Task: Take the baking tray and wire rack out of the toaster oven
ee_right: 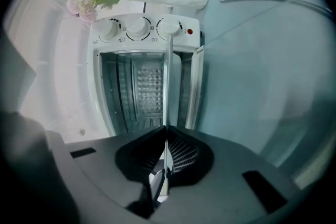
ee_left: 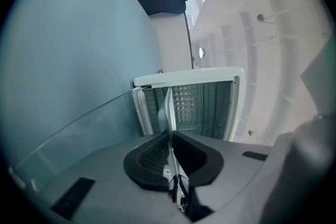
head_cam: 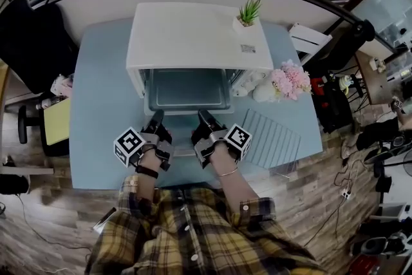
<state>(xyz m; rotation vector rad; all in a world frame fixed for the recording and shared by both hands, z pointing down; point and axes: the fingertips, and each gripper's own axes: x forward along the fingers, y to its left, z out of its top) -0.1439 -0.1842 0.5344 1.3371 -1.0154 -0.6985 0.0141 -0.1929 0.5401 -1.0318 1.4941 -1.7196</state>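
The white toaster oven stands open on the blue table. A grey baking tray sticks partly out of its mouth. My left gripper is shut on the tray's front rim at the left, and my right gripper is shut on it at the right. In the left gripper view the thin tray rim runs edge-on between the black pads of the left gripper. The right gripper view shows the same rim pinched in the right gripper. The wire rack lies flat on the table, right of the oven.
The oven's glass door hangs open below the grippers. A potted plant sits on the oven's top. Pink flowers and a white object lie at the oven's right side. A black chair stands left of the table.
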